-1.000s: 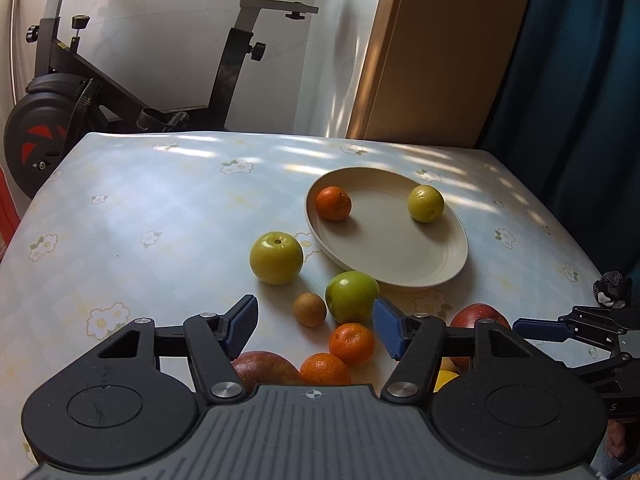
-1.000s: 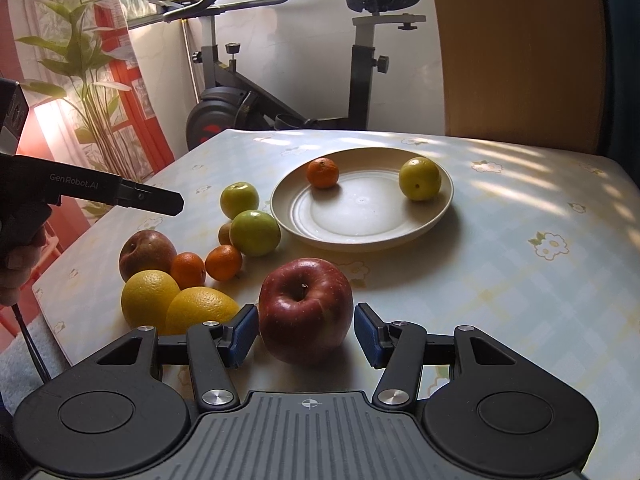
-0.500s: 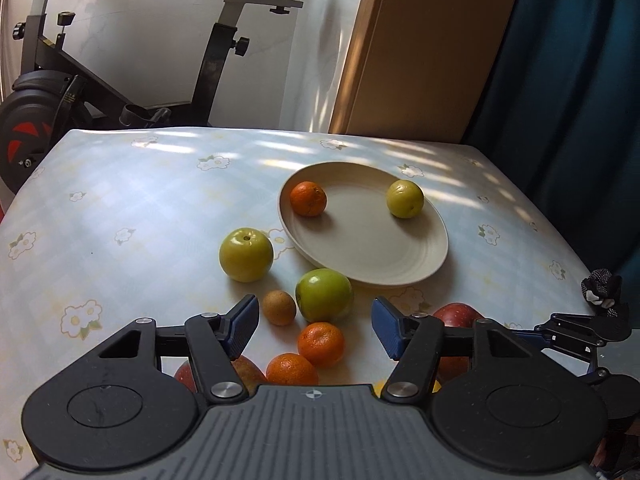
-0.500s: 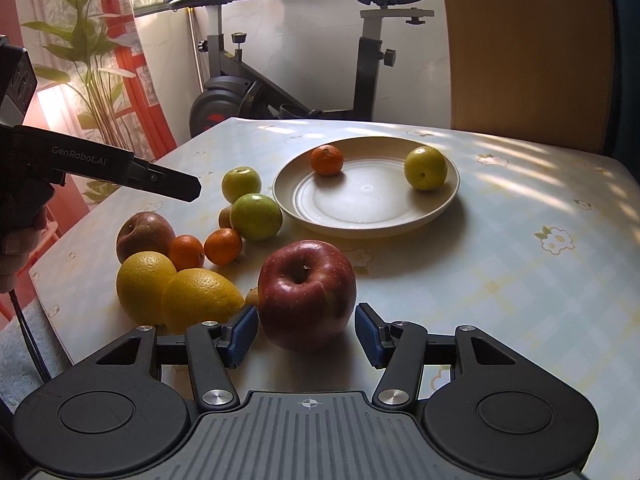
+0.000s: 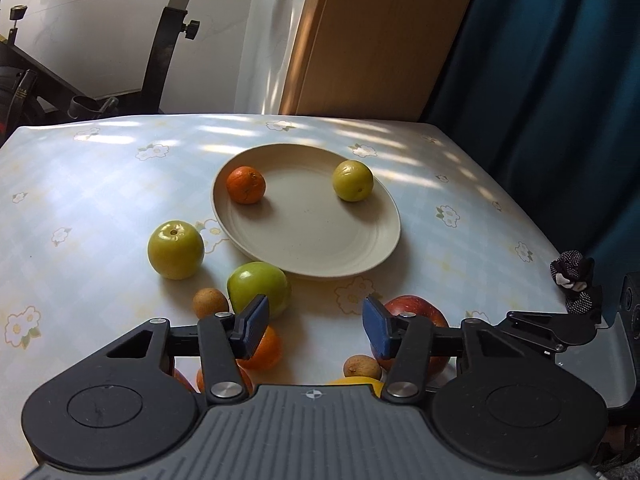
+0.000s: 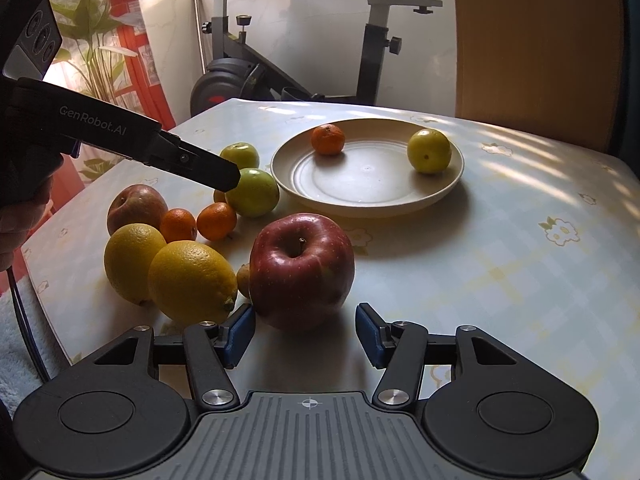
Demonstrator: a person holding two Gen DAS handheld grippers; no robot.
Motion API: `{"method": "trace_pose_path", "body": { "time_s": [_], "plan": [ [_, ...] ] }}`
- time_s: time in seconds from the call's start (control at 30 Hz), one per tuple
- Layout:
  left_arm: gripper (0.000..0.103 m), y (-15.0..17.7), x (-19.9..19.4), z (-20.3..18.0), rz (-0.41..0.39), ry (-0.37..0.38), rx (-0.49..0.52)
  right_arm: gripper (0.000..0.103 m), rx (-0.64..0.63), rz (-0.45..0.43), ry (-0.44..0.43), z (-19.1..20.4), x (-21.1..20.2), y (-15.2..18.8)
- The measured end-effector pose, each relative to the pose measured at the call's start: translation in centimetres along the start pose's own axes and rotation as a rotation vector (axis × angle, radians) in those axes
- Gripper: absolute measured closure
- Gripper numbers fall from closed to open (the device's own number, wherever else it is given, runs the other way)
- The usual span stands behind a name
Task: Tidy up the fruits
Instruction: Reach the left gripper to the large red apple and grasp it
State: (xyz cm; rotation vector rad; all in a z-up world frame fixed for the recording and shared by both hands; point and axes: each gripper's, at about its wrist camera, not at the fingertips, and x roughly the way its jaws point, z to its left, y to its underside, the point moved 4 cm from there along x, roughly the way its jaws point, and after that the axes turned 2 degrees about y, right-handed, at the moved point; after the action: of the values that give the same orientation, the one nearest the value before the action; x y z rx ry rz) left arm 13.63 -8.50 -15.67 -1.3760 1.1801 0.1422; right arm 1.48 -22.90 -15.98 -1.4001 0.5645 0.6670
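Fruits: loose fruit lies clustered on the table (image 5: 100,184) in front of the plate (image 5: 320,256); a mandarin (image 5: 245,184) and a small yellow-green fruit (image 5: 353,180) already sit on the plate.
Change, left gripper (image 5: 316,326): its view has slid rightward and closer than a second ago; the green apple (image 5: 256,286) now lies just ahead of its left pad rather than centred. Jaws are closing, with only bare tablecloth between them.
Change, right gripper (image 6: 305,334): hardly moved; pads apart, flanking the near base of the red apple (image 6: 302,270) without touching it.
Crowding: two lemons (image 6: 192,280) press close to the red apple's left side, a small brown fruit wedged between.
Open room: bare tablecloth to the right of the red apple and plate, out to the table's right edge.
Surface: pale blue-checked cloth with flower prints, striped by sunlight.
Room: exercise bike (image 6: 304,52) behind the table, wooden panel (image 5: 372,36), dark teal curtain (image 5: 560,60), potted plant (image 6: 96,40) by a window.
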Motion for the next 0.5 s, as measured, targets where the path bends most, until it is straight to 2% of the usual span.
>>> {"method": "trace_pose_path", "body": {
  "time_s": [0.1, 0.27, 0.5],
  "plan": [
    [0.051, 0.1, 0.7, -0.8, 0.02, 0.041, 0.021, 0.051, -0.011, 0.002, -0.001, 0.0, 0.1, 0.0],
    [0.063, 0.2, 1.9, -1.9, 0.055, 0.124, 0.045, 0.051, -0.037, 0.003, 0.001, -0.1, 0.0, -0.1],
    [0.066, 0.1, 3.2, -2.5, 0.098, 0.195, 0.044, 0.052, -0.031, 0.007, 0.035, -1.2, -0.5, 0.0]
  ]
}}
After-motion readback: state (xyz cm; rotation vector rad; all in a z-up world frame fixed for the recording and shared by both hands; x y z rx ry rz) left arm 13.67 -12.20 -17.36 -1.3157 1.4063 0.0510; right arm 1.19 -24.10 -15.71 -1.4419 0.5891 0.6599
